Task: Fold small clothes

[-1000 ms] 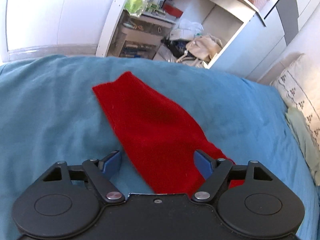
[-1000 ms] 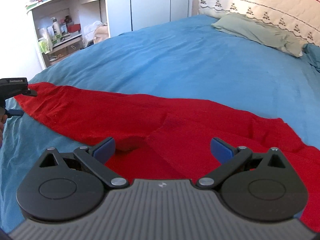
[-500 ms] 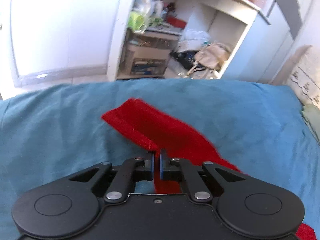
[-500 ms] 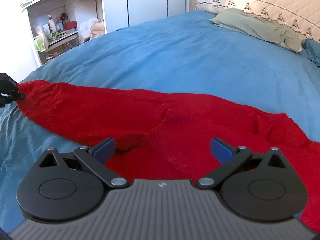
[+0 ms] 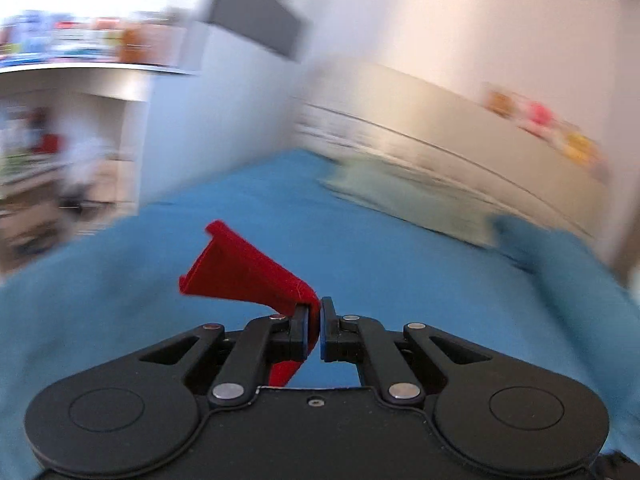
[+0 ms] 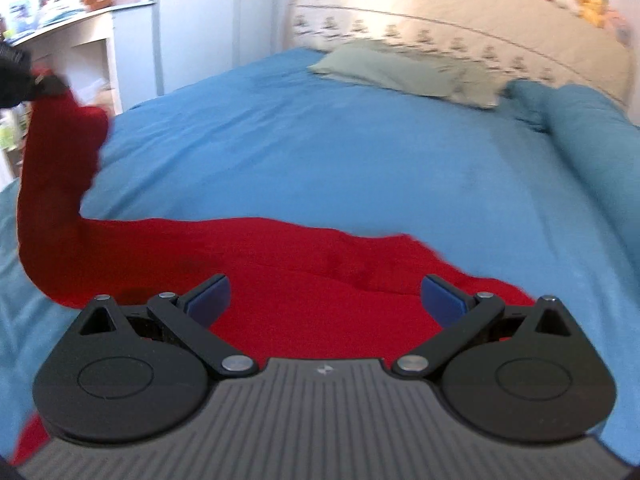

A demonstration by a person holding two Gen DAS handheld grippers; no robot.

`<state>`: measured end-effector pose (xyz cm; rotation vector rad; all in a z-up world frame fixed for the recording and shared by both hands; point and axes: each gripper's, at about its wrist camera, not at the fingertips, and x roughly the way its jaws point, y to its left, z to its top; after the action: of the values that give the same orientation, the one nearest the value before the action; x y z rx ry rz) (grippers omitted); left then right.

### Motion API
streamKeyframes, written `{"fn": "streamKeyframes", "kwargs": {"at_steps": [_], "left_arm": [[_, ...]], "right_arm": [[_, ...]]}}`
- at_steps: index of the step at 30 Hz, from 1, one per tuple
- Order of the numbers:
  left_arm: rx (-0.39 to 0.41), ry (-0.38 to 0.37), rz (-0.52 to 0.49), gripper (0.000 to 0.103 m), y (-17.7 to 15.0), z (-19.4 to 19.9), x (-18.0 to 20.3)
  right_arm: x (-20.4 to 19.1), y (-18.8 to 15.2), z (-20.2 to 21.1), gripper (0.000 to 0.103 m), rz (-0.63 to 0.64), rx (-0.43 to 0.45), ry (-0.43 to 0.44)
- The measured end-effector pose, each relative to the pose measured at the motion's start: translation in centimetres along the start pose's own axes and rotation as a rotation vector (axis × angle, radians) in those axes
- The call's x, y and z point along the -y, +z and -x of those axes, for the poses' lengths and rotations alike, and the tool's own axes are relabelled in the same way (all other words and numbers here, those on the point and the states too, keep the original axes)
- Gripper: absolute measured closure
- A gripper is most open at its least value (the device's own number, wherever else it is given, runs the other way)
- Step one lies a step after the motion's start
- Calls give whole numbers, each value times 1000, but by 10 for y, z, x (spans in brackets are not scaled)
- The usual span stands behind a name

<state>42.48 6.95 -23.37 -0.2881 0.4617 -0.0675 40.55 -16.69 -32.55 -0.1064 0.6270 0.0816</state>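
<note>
A red garment (image 6: 280, 264) lies on the blue bedspread (image 6: 320, 140). My left gripper (image 5: 316, 312) is shut on one end of the red garment (image 5: 244, 272) and holds it raised above the bed. In the right wrist view that gripper (image 6: 16, 76) shows at the far left with the lifted red end hanging below it. My right gripper (image 6: 324, 294) is open, low over the part of the garment still lying flat. The left wrist view is blurred by motion.
A green pillow (image 6: 400, 72) and a cream embroidered headboard cushion (image 6: 480, 32) lie at the head of the bed. A rolled blue cover (image 6: 580, 128) sits at the right. White shelves (image 6: 80, 40) with clutter stand beyond the bed's left side.
My left gripper closed on the garment's end, then lifted it off the bed and swung toward the head of the bed. My right gripper stayed open over the garment.
</note>
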Motion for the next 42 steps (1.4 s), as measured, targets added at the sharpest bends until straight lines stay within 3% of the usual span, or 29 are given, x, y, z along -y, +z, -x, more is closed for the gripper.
{"fn": "streamKeyframes", "kwargs": {"at_steps": [3, 6, 10, 15, 16, 18, 19, 20, 24, 27, 29, 34, 38, 39, 42], "left_arm": [[-84, -121, -47, 99, -31, -21, 62], [-191, -155, -73, 98, -75, -50, 103], [-335, -115, -118, 99, -140, -83, 128], [-401, -82, -118, 97, -171, -88, 135], [-402, -83, -123, 93, -172, -88, 135], [-399, -100, -119, 58, -169, -85, 131], [-394, -104, -115, 28, -167, -81, 130], [-377, -99, -119, 16, -163, -72, 128], [-339, -43, -171, 13, -139, -46, 114], [-314, 5, -200, 1, -115, -27, 96], [-291, 64, -222, 0, -99, -18, 78], [-339, 152, -225, 0, -92, -23, 32], [-347, 175, -211, 0, -97, -28, 6], [-349, 183, -207, 0, -99, -29, 0], [-352, 191, -189, 0, -102, -25, -16]], "right_arm": [[37, -14, 9, 0, -27, -15, -63], [73, -35, 13, 0, -56, -62, -100], [110, -62, 13, 0, -65, -134, -125], [136, -81, 16, 0, -92, -156, -74], [138, -84, 17, 0, -92, -155, -69], [140, -86, 20, 0, -90, -148, -50], [141, -84, 20, 0, -88, -143, -40], [142, -84, 22, 0, -84, -138, -29], [134, -74, 27, 0, -54, -117, -19], [122, -60, 28, 0, -71, -109, 6], [106, -47, 27, 0, -54, -98, 35], [54, -26, 19, 0, 88, -52, 88], [7, -25, -3, 0, 226, -28, 117], [-5, -27, -11, 1, 272, -25, 119], [-35, -32, -39, 18, 368, -54, 127]]}}
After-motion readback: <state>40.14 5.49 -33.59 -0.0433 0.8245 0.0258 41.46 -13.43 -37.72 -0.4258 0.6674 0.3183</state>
